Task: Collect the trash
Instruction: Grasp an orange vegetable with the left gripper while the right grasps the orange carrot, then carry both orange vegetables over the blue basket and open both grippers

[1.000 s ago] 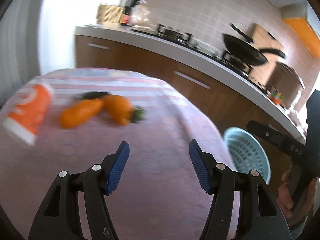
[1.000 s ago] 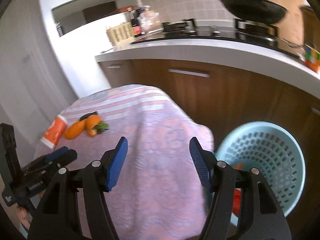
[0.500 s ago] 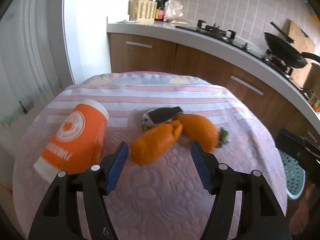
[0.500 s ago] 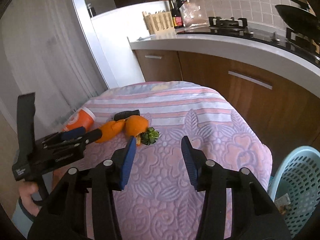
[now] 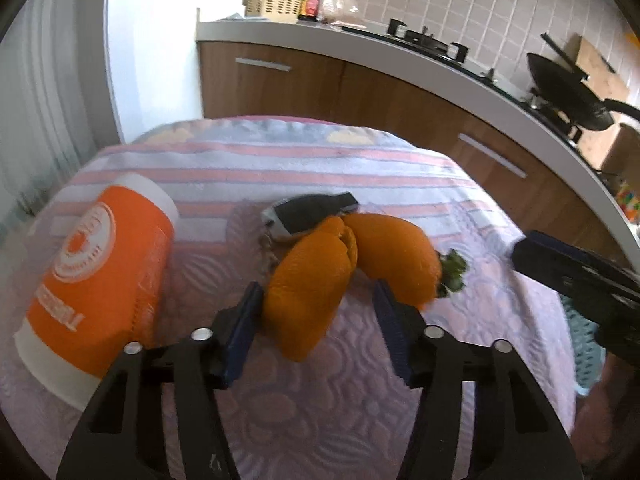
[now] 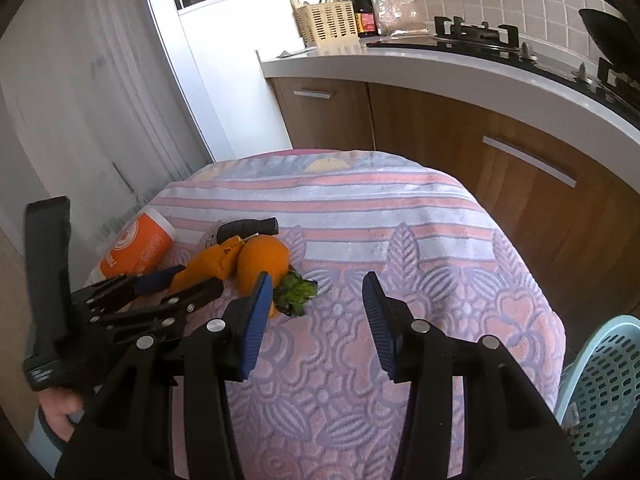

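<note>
Pink patterned tablecloth [image 5: 360, 420], left gripper [image 5: 316, 312] jaws just narrowed, unclosed around orange peel [image 5: 308, 292], right gripper [image 6: 316, 312] parted, empty.

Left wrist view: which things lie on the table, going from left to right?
Orange cup → orange peel → orange with green leaves. The dark object behind the peel overlaps both fruits, so I leave it out.
</note>
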{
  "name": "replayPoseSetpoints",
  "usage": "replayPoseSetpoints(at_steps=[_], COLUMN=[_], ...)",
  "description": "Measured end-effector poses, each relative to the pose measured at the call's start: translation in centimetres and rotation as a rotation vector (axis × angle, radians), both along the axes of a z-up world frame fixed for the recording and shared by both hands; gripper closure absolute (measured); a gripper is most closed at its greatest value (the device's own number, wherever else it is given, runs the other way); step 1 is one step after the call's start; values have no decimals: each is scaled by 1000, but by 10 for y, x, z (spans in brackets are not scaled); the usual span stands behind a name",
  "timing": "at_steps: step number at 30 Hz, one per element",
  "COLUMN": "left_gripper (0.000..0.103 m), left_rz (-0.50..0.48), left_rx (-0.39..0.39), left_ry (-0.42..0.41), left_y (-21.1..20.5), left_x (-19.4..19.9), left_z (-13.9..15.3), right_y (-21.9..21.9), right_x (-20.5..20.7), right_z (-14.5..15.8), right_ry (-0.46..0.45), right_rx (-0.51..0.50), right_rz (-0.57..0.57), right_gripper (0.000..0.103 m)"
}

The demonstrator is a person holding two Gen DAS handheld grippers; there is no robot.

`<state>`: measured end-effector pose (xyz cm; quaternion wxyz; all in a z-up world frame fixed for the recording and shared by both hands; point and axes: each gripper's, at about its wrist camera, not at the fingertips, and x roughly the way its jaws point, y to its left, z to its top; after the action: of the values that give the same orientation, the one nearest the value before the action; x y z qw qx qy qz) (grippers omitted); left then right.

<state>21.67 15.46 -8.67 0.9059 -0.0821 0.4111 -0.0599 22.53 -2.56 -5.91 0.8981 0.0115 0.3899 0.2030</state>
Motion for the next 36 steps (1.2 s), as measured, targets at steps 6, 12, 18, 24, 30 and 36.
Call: replayPoseSetpoints(at_steps=[6,12,18,24,30,36], left_gripper=[74,76,76,76,76,76], left_rz=[-2,26,72,134,155,156], left_rx=[3,-31,-68,-85,-130,-141], left_ry=[3,-46,-133,-171,-176,-185], left_y=[-5,3,12,19,33,34], left_x=[6,-3,-18,-31,-33,-34], left_z=[-8,-3,7,14,19,21], right_y=[3,14,28,61,80,75], right_x=[11,20,19,37,48,36], right_z=[-11,-31,-21,-23,-34,-25], right_ry=[29,64,28,45,60,5], right_rx=[-7,-39,-24,-73,-161,-140], right_rz=[18,63,99,144,164,175], right_gripper=[60,60,60,60,63,82])
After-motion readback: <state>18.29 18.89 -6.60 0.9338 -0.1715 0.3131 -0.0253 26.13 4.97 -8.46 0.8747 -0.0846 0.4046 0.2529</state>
